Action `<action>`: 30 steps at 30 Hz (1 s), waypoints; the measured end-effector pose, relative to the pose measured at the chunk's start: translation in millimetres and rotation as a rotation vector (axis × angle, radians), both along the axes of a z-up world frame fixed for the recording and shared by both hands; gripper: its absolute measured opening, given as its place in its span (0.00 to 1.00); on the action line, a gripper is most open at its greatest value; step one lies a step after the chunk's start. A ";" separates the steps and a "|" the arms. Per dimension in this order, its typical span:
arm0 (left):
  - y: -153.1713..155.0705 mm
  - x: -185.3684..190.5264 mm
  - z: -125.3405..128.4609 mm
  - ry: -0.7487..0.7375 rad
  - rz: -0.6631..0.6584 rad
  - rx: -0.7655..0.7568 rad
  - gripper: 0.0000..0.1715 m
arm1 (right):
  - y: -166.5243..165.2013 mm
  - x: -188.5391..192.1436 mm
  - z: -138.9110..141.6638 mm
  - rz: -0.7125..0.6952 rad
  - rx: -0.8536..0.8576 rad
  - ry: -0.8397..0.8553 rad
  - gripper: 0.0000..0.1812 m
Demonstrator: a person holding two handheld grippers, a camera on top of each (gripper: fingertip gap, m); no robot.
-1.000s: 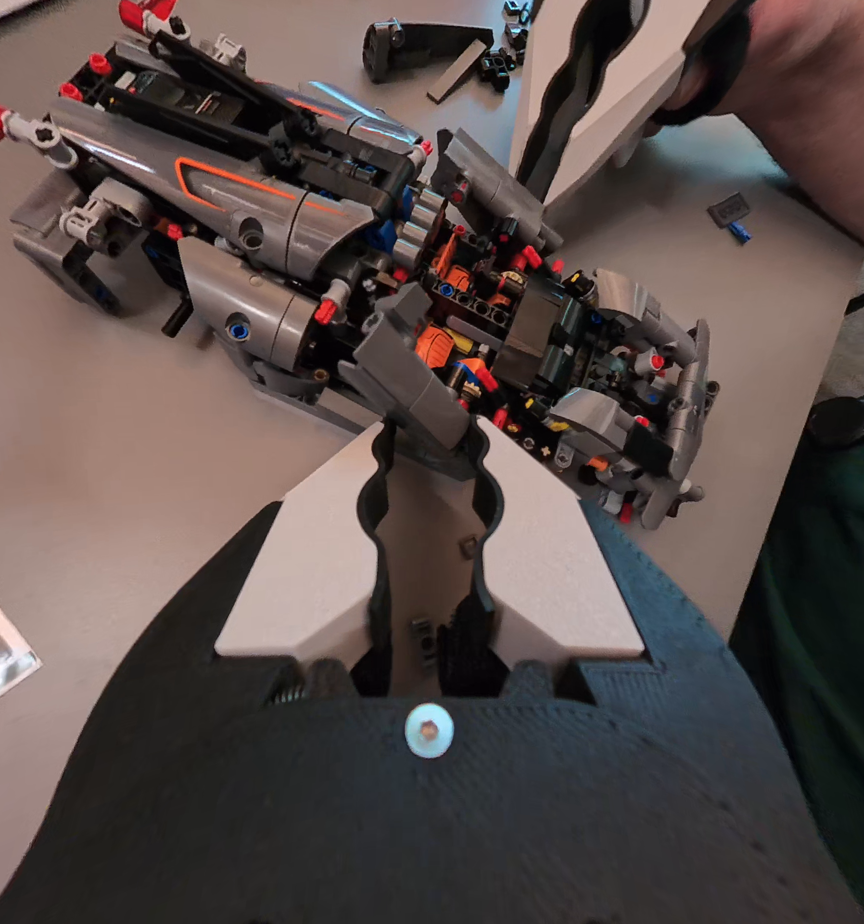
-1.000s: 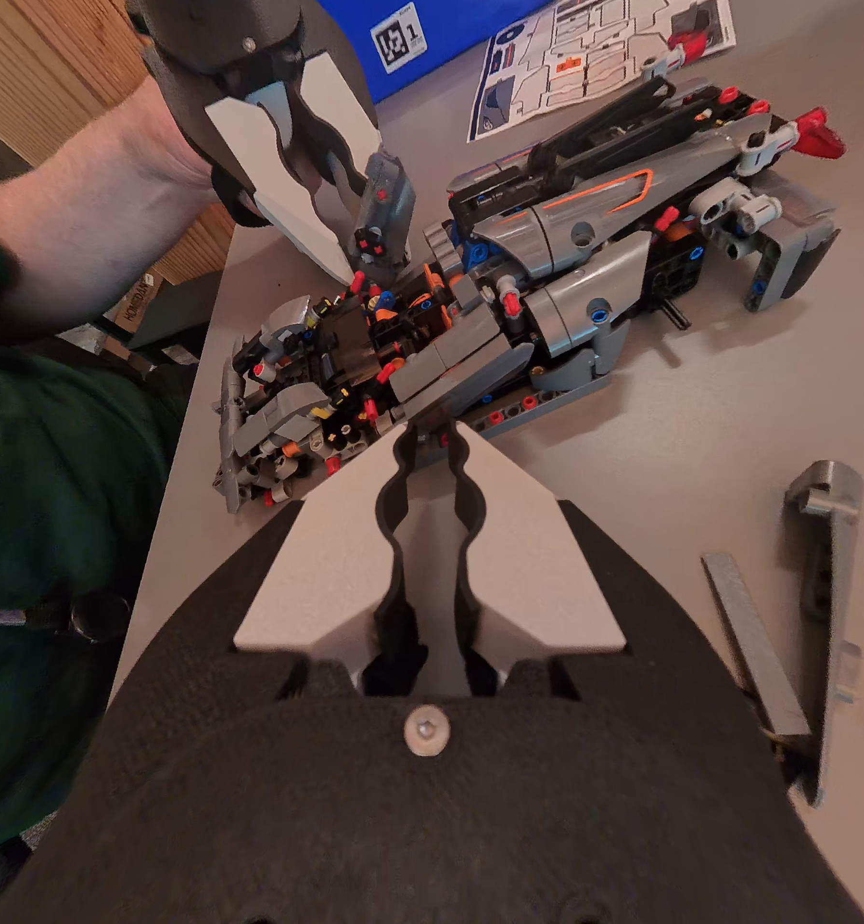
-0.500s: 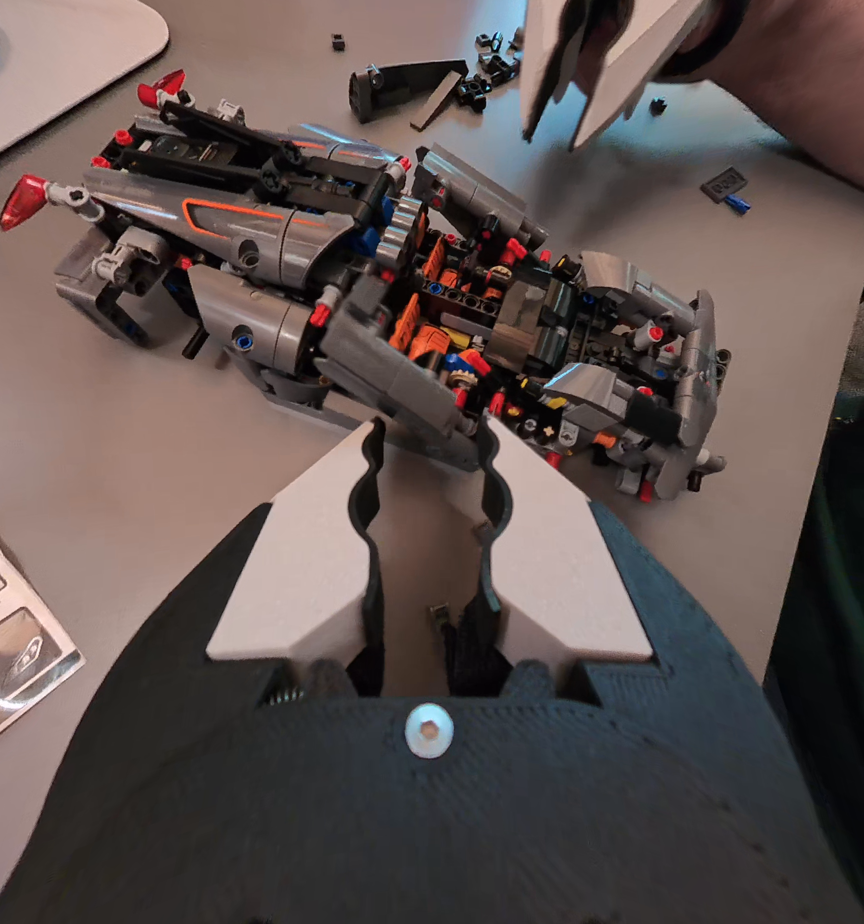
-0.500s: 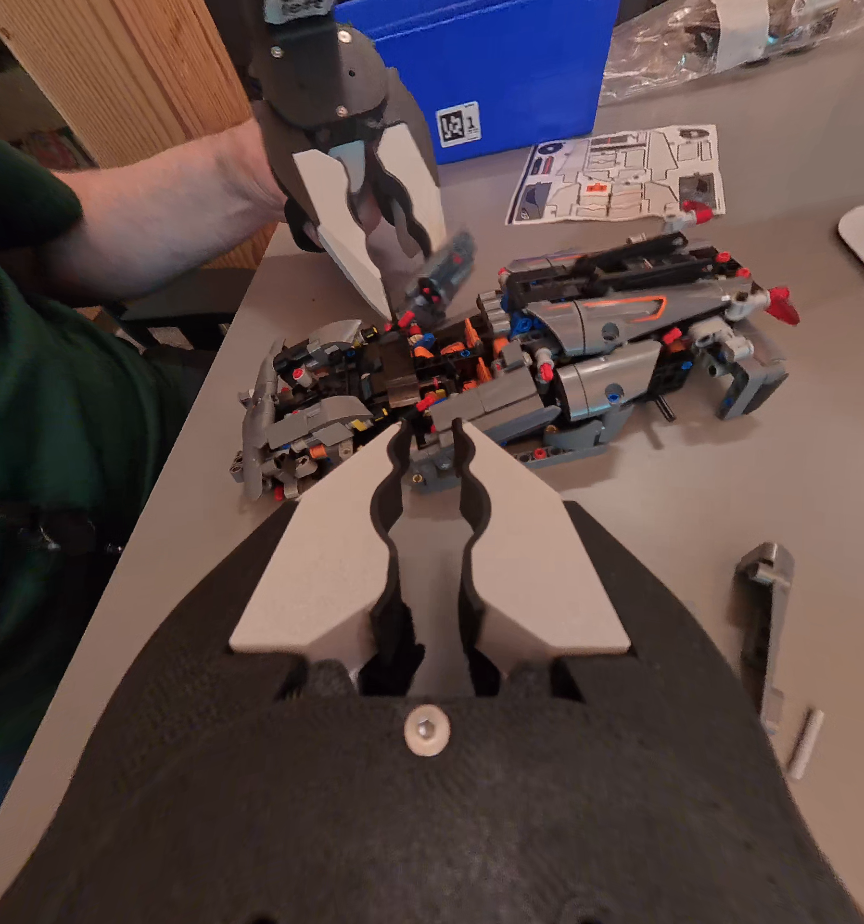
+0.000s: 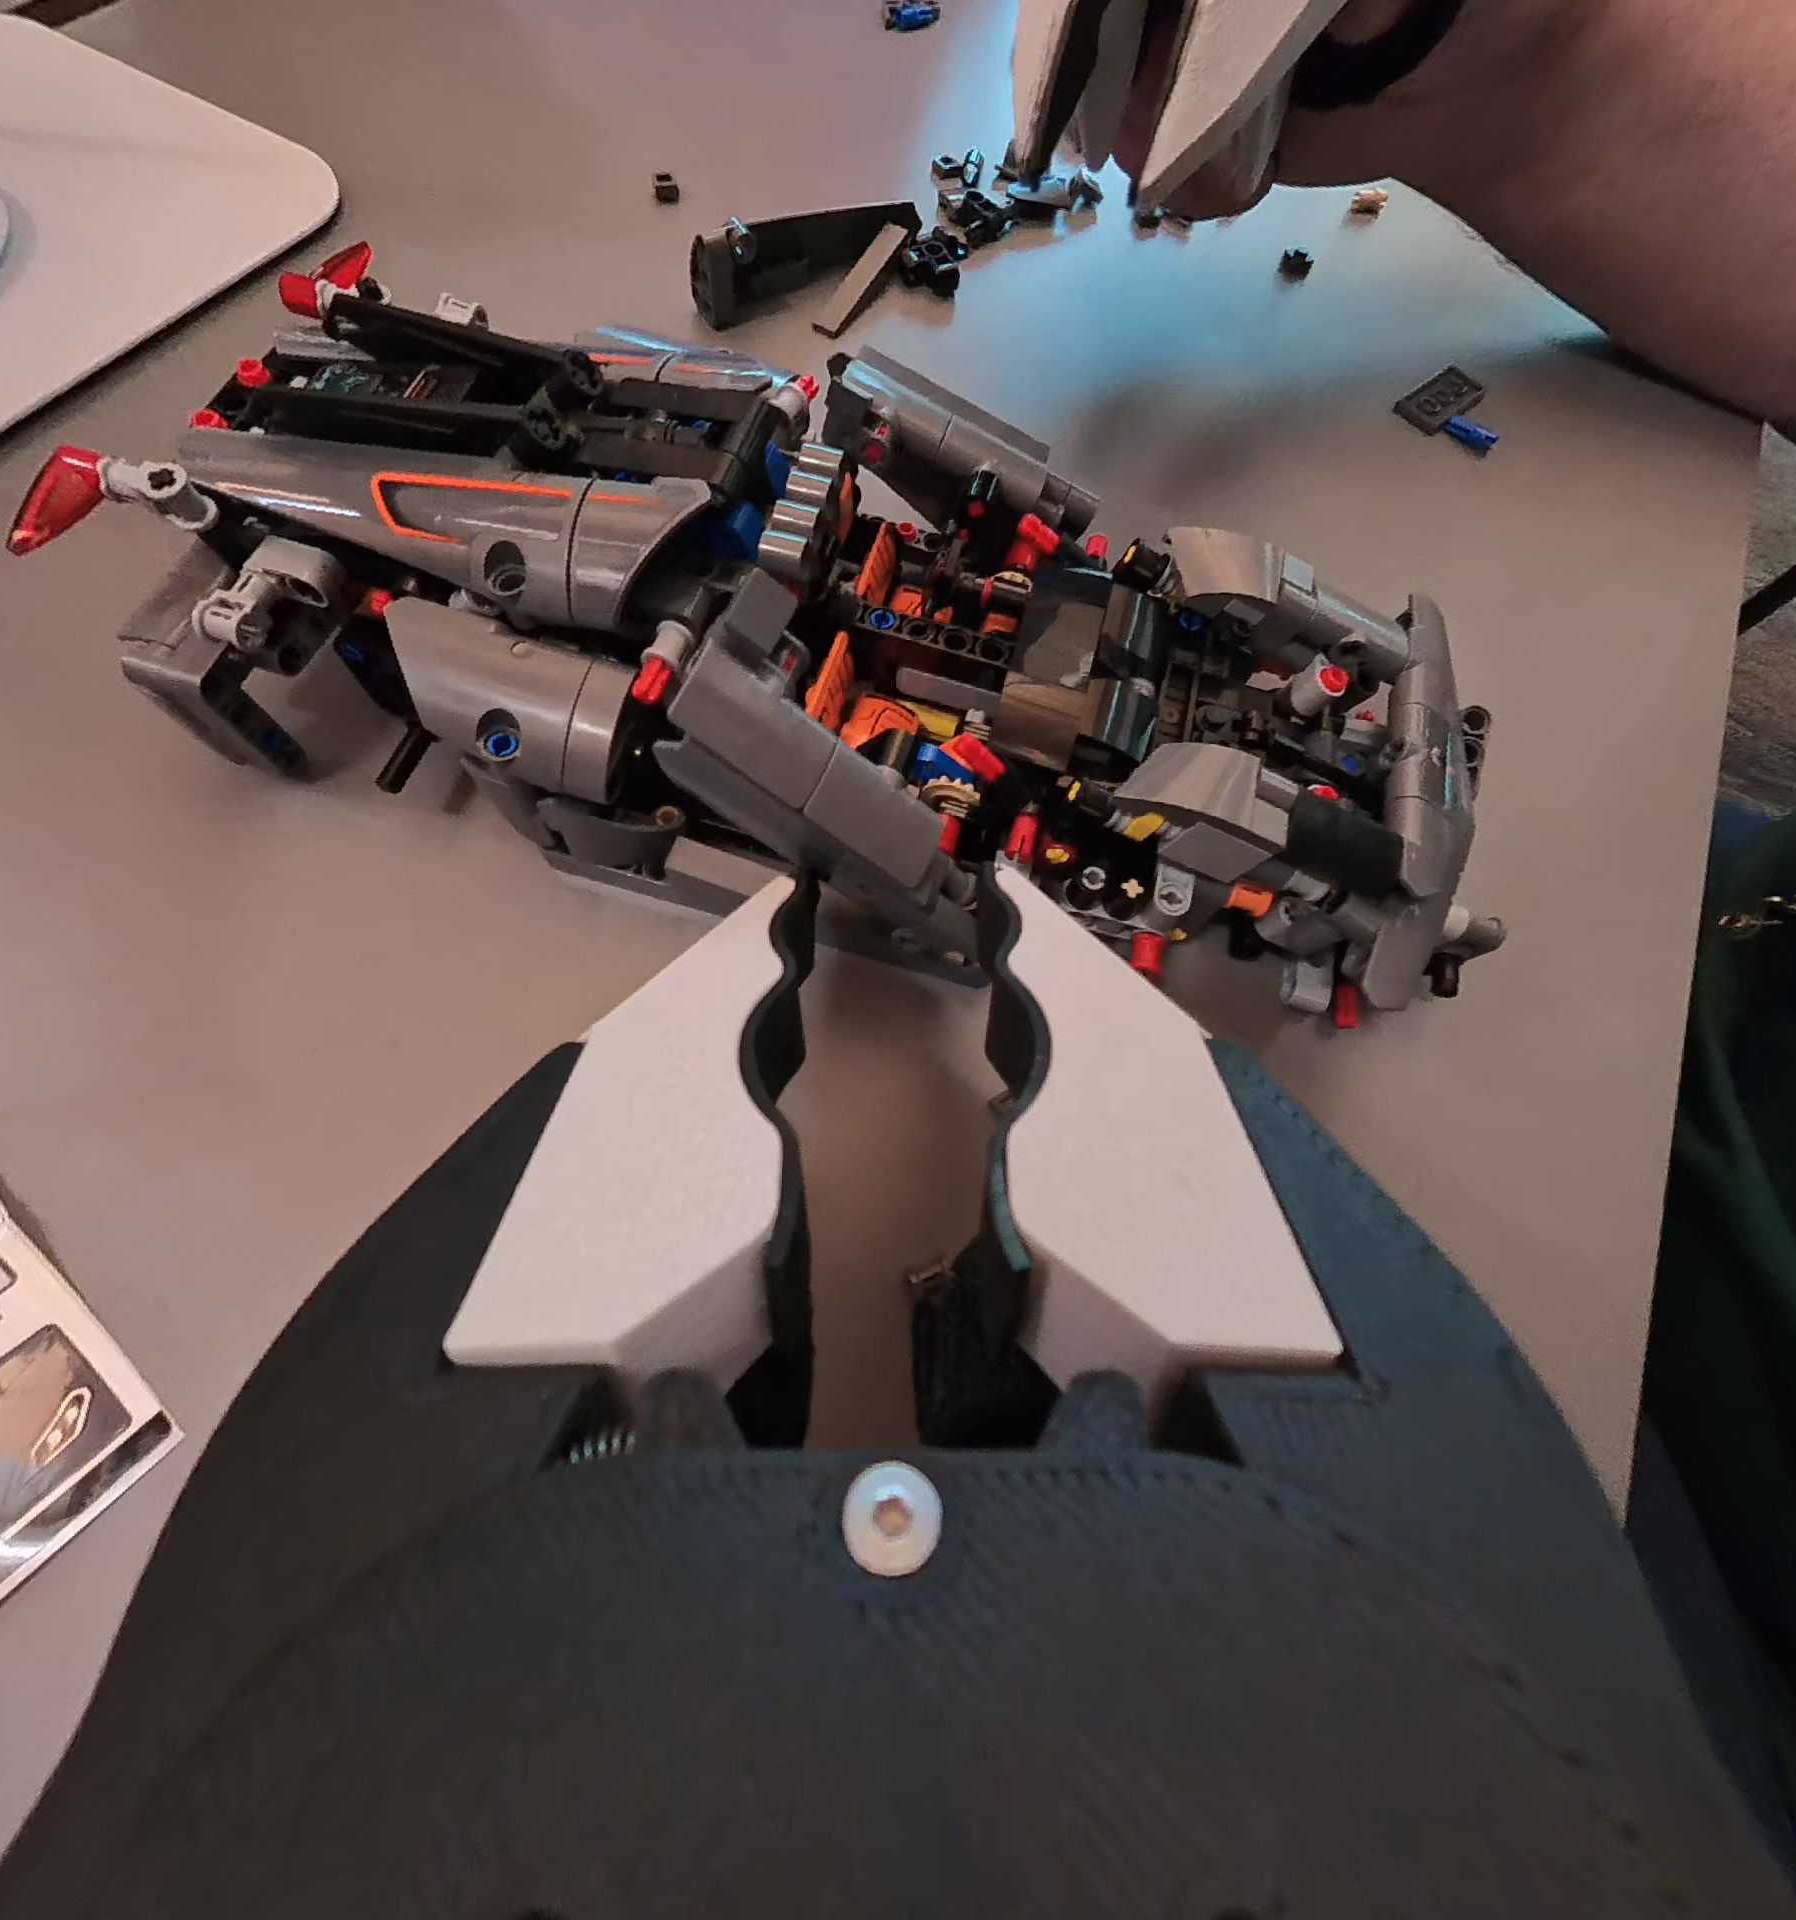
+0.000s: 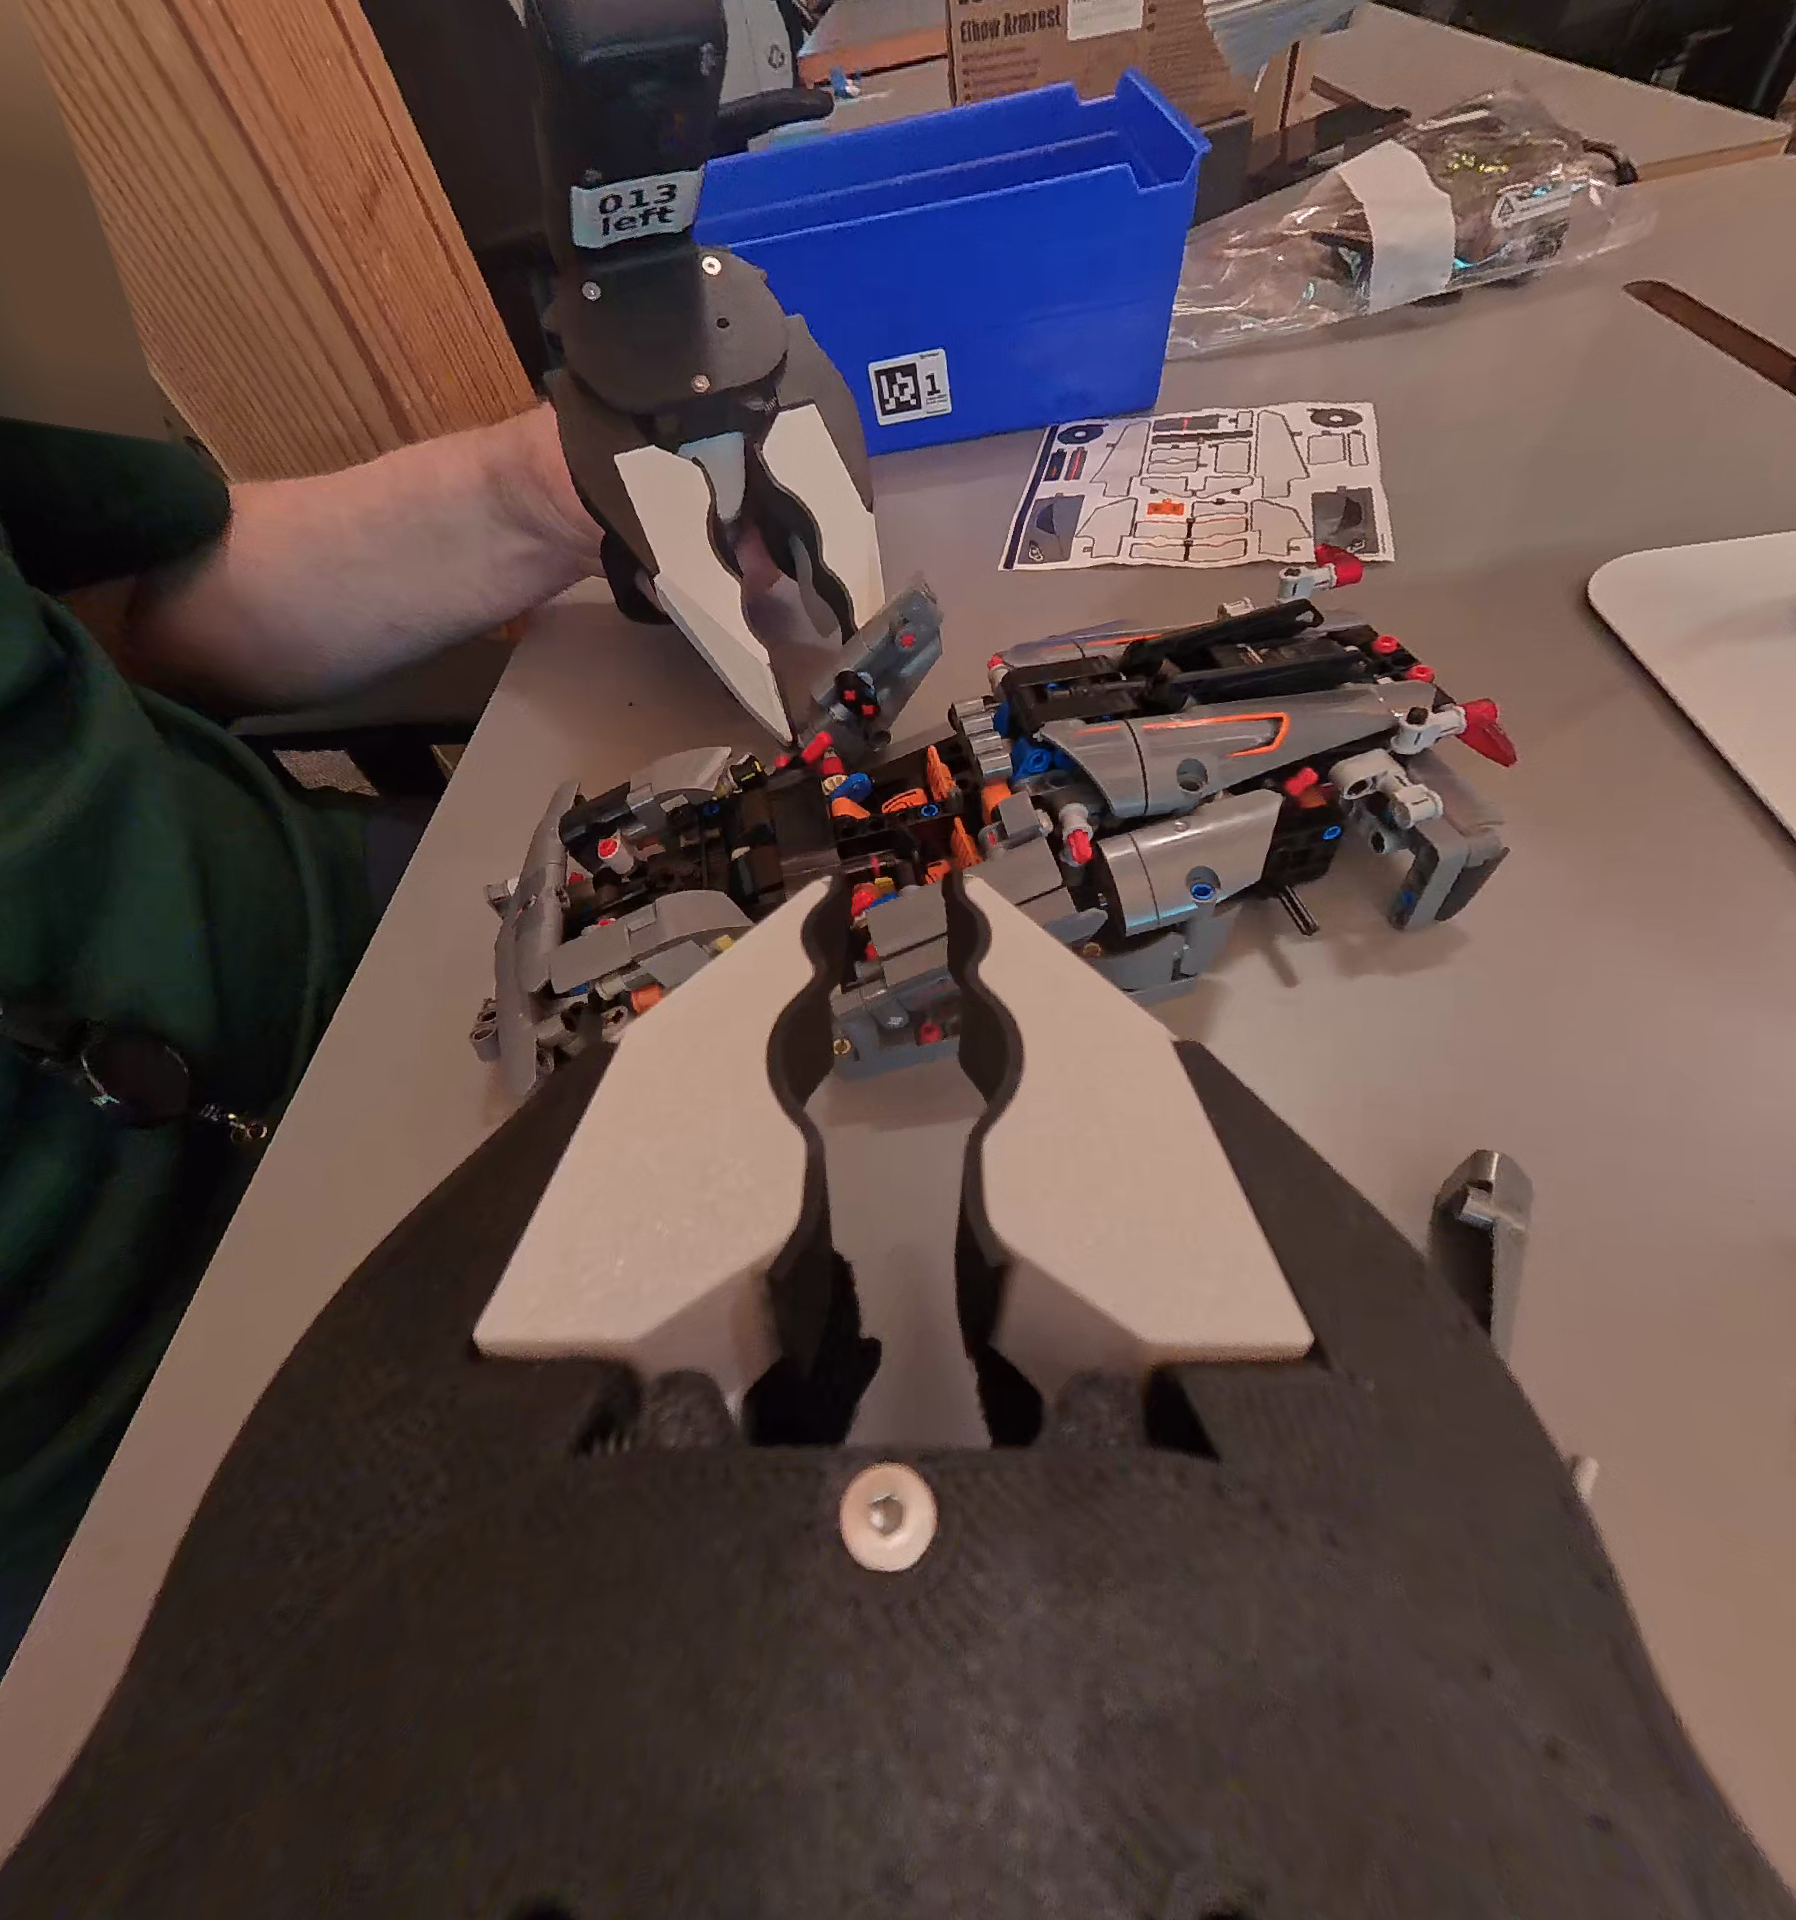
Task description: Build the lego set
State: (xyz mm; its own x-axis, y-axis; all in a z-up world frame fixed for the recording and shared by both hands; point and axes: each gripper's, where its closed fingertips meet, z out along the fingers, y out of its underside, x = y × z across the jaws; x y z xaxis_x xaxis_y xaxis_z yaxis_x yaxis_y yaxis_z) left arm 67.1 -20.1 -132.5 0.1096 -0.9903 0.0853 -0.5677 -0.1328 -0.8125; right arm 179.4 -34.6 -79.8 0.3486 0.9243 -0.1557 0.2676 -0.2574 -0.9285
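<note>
A grey, black and orange lego car (image 5: 561, 520) lies on the grey table; it also shows in the right wrist view (image 6: 1185, 769). My left gripper (image 5: 894, 894) is shut on the car's near grey door panel (image 5: 821, 769) and holds it tilted up. From the right wrist view that gripper (image 6: 821, 675) stands over the car with the raised panel (image 6: 889, 649) at its tips. My right gripper (image 6: 892, 894) is open and empty, raised in front of the car. In the left wrist view it (image 5: 1091, 177) hovers over small loose pieces beyond the car.
Loose black parts (image 5: 800, 260) lie beyond the car, grey parts (image 6: 1486, 1236) on the right. A blue bin (image 6: 977, 260), a sticker sheet (image 6: 1206, 488) and a plastic bag (image 6: 1393, 208) sit at the back. A white pad (image 6: 1725, 665) is at the right. A person in green sits at the table edge.
My right gripper has drawn back from the car and risen, ending over the loose pieces. My left gripper has lifted a little, still on the door panel.
</note>
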 end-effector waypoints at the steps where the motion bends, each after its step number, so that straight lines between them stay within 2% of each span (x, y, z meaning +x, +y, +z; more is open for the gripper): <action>1: -0.1 -0.2 -0.1 -0.001 -0.002 0.005 0.17 | 0.5 0.4 -1.1 0.000 -0.003 0.000 0.09; 6: -0.8 -1.7 0.3 0.000 -0.012 0.028 0.16 | 3.5 5.5 -8.9 -0.008 -0.022 0.009 0.09; 10: -0.7 -4.0 0.4 -0.007 -0.012 -0.008 0.13 | 4.0 10.4 -9.3 -0.012 -0.027 0.027 0.10; 18: -0.9 -4.5 0.3 0.000 -0.009 -0.024 0.15 | 8.2 -4.4 -25.2 -0.035 0.024 -0.095 0.29; 21: -1.3 -4.4 0.1 0.002 -0.009 -0.029 0.15 | 18.5 -12.4 -36.2 -0.083 0.051 -0.170 0.33; 24: -1.4 -4.7 0.1 0.007 -0.009 -0.026 0.14 | 24.7 -16.2 -46.2 -0.103 0.082 -0.241 0.32; 30: -2.3 -4.7 -0.4 0.010 -0.017 -0.026 0.14 | 23.5 -17.0 -45.3 -0.086 0.048 -0.207 0.30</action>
State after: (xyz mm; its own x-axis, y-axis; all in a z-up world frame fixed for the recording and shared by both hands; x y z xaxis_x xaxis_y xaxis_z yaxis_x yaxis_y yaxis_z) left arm 62.3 -22.5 -132.9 0.0941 -0.9895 0.1101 -0.5785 -0.1443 -0.8028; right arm 162.4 -11.1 -125.1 0.4465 0.8943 -0.0289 0.4328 -0.2441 -0.8678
